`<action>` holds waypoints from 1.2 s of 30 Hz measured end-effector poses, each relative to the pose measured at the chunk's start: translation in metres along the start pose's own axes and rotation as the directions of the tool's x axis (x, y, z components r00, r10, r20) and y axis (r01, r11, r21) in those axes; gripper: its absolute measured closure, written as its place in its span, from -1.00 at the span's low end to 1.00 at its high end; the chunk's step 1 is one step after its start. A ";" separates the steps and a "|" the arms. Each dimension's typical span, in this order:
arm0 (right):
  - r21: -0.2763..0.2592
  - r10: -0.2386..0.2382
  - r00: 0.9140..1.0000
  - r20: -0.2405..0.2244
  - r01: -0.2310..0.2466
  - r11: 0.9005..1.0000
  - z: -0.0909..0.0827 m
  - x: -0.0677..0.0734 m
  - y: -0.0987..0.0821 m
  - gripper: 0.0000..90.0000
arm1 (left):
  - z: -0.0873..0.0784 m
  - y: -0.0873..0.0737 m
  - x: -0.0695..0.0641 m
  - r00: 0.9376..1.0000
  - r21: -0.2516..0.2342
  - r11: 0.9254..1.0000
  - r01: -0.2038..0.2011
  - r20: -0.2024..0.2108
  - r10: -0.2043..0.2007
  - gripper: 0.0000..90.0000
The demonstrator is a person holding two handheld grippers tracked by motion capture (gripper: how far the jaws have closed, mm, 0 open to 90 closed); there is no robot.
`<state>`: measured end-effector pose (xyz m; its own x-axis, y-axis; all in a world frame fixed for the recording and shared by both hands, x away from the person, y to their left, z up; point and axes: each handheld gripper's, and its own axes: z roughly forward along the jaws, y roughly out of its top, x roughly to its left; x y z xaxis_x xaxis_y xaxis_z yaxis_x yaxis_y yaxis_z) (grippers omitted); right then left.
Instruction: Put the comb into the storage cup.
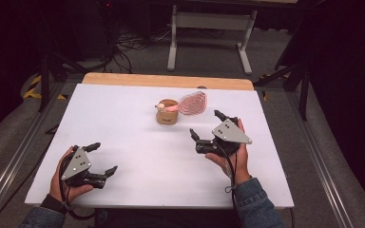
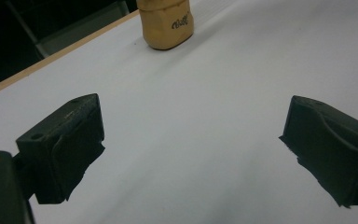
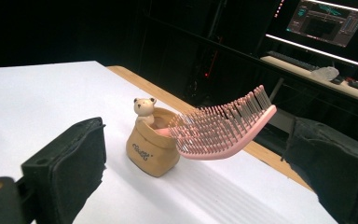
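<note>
A small tan holder (image 1: 167, 113) shaped like a sack, with a little bear figure (image 3: 144, 107) on its rim, stands in the middle of the white table (image 1: 123, 128). A pink hairbrush (image 1: 192, 103) rests with its handle in the holder and its bristled head (image 3: 223, 125) sticking out sideways. My right gripper (image 1: 207, 126) hovers open just to the right of the holder and brush, nothing between its jaws. My left gripper (image 1: 103, 158) is open near the front left of the table, well short of the holder (image 2: 166, 22).
A wooden strip (image 1: 166, 80) runs along the table's far edge. Beyond it stand a white desk frame (image 1: 209, 28) and cables on the floor. A monitor (image 3: 328, 18) glows in the dark background. Metal rails (image 1: 321, 156) flank the table.
</note>
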<state>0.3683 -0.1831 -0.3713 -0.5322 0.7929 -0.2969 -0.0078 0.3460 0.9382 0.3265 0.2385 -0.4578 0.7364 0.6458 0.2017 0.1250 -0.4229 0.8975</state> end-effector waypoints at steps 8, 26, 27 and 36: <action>0.001 -0.017 1.000 -0.001 0.017 1.000 -0.004 0.002 0.000 -0.86 | 0.000 0.000 0.000 1.000 0.000 1.000 0.001 -0.001 -0.001 -0.86; 0.005 -0.049 0.999 -0.018 0.049 0.999 -0.013 0.006 -0.009 -0.86 | 0.000 0.000 -0.001 1.000 -0.002 1.000 -0.004 -0.001 0.004 -0.86; 0.005 -0.049 0.999 -0.018 0.049 0.999 -0.013 0.006 -0.009 -0.86 | 0.000 0.000 -0.001 1.000 -0.002 1.000 -0.004 -0.001 0.004 -0.86; 0.014 -0.062 0.998 -0.018 0.063 0.998 -0.020 0.004 -0.016 -0.86 | 0.001 0.000 -0.001 1.000 0.003 1.000 -0.006 -0.002 0.006 -0.86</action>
<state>0.3496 -0.1955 -0.3840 -0.5456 0.7607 -0.3515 -0.0289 0.4021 0.9151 0.3263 0.2376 -0.4581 0.7361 0.6443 0.2076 0.1228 -0.4287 0.8950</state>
